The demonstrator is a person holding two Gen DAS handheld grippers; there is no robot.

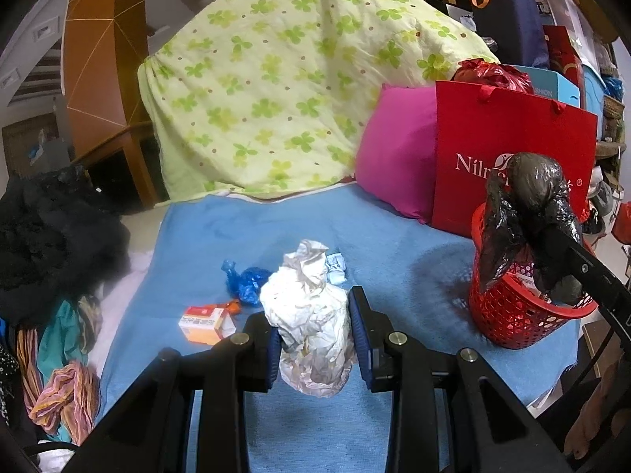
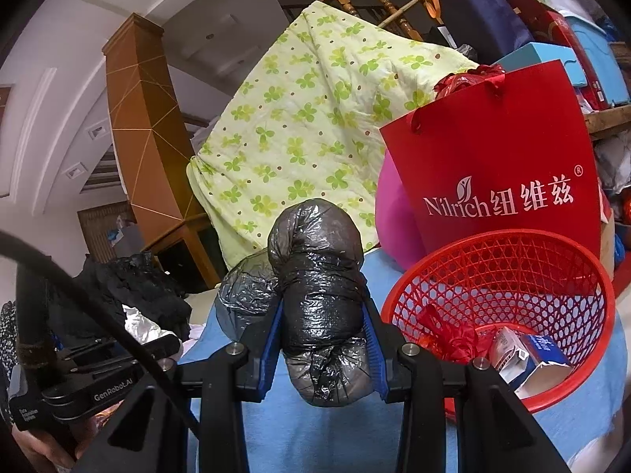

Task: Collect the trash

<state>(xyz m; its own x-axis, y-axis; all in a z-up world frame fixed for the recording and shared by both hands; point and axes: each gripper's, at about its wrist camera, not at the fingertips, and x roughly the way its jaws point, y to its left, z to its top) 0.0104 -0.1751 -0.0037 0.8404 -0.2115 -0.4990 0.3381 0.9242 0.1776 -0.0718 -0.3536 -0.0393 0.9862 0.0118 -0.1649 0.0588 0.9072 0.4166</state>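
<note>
Left wrist view: the left tongs [image 1: 315, 331] are clenched on a crumpled white paper wad [image 1: 311, 315], blue pads pressing both flanks, held above the blue blanket [image 1: 394, 248]. Beyond the wad, on the blanket, lie a blue plastic scrap [image 1: 244, 282], a small light-blue paper ball [image 1: 337, 268] and an orange-and-white carton [image 1: 205, 321]. To the right stands a red mesh basket [image 1: 508, 315], with a red paper bag [image 1: 512, 146] and a pink cushion [image 1: 394, 153] behind it. The right tongs enter from the lower right, carrying a black plastic bundle [image 1: 532, 197] over the basket.

Right wrist view: the right tongs [image 2: 323, 339] are clenched on the black plastic bundle [image 2: 319, 276], which stands upright between the pads, just left of the red mesh basket [image 2: 493, 268]. Inside the basket lie a red wrapper [image 2: 453, 335] and a white-and-blue carton [image 2: 528, 354]. A green-patterned quilt [image 2: 307, 118] fills the background.
</note>
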